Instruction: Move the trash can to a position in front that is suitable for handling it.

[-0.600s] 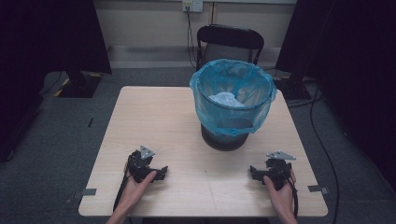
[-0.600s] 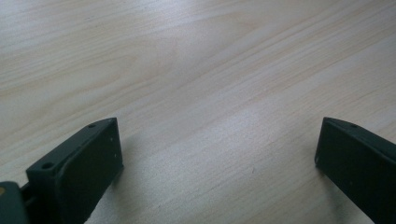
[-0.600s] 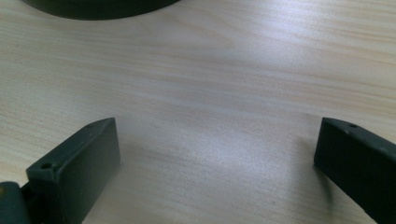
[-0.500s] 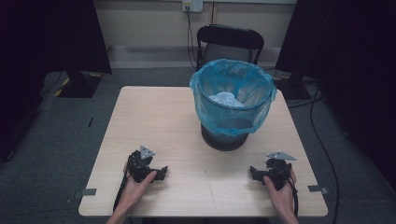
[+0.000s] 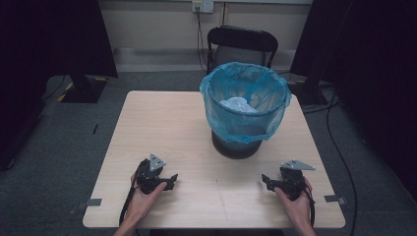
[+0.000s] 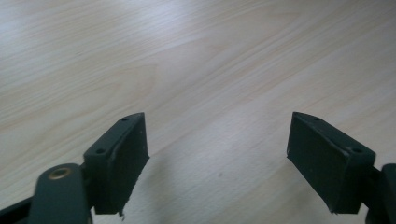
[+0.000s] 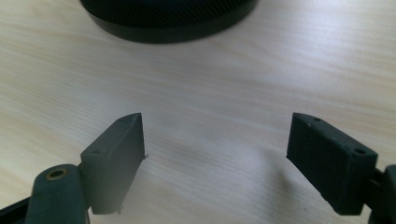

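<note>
A black waste bin (image 5: 244, 110) lined with a blue plastic bag stands on the far middle of the light wooden table (image 5: 162, 123). Crumpled white paper (image 5: 238, 104) lies inside it. My left gripper (image 5: 173, 180) rests low on the table's near left, held by a hand, jaws pointing right. My right gripper (image 5: 264, 181) rests at the near right, jaws pointing left. In the left gripper view my left gripper (image 6: 217, 154) is open over bare wood. In the right gripper view my right gripper (image 7: 215, 154) is open, with the bin's dark base (image 7: 168, 18) ahead.
A black chair (image 5: 241, 46) stands behind the table. Cables (image 5: 339, 147) run over the grey carpet at the right. Dark curtains hang on both sides. Tape marks (image 5: 91, 202) sit at the table's near corners.
</note>
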Demonstrator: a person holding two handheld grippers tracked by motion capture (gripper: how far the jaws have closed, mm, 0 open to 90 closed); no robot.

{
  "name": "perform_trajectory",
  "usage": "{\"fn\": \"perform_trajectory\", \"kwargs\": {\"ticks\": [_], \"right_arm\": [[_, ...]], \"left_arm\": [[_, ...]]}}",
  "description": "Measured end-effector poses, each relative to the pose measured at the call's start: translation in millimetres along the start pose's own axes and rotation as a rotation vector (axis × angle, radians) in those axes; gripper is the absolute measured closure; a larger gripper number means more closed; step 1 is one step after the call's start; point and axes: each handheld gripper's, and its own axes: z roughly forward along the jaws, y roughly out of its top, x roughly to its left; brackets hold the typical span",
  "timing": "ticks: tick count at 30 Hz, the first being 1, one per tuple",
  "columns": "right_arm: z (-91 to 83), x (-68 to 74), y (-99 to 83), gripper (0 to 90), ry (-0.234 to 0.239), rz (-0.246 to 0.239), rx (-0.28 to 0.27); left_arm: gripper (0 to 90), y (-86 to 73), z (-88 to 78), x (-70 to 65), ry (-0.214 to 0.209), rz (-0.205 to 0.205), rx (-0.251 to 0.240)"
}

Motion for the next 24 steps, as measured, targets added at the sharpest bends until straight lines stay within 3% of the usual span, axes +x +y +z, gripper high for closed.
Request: {"fn": "perform_trajectory", "kwargs": {"ticks": [3, 7, 9, 12, 14, 19, 24], "right_arm": [[-4.7, 0.0, 3.1, 24.3, 0.033, -0.002, -0.026], [-9.0, 0.9, 8.3, 29.1, 0.074, -0.009, -0.048], [-12.0, 0.8, 11.3, 33.1, 0.083, -0.007, -0.064], [-15.3, 1.1, 16.5, 35.2, 0.094, -0.012, -0.087], [-15.0, 0.0, 21.2, 36.3, 0.108, -0.015, -0.1], [-13.6, -4.0, 32.4, 34.2, 0.12, -0.002, -0.105], [-15.9, -8.6, 43.3, 25.0, 0.101, 0.005, -0.127]], "left_arm": [[20.6, 8.0, -0.1, -0.5, 0.009, -0.003, -0.025], [20.7, 17.5, -7.2, 3.4, -0.051, -0.055, -0.085], [20.7, 22.1, -9.1, 4.1, -0.049, -0.052, -0.11], [20.7, 32.7, -7.8, 4.8, -0.071, -0.036, -0.104], [20.6, 39.7, -6.1, 4.5, -0.092, -0.048, -0.116], [19.6, 54.2, 2.4, -2.0, -0.091, -0.033, -0.132], [19.2, 65.8, 13.2, -4.8, -0.113, -0.039, -0.129]]}}
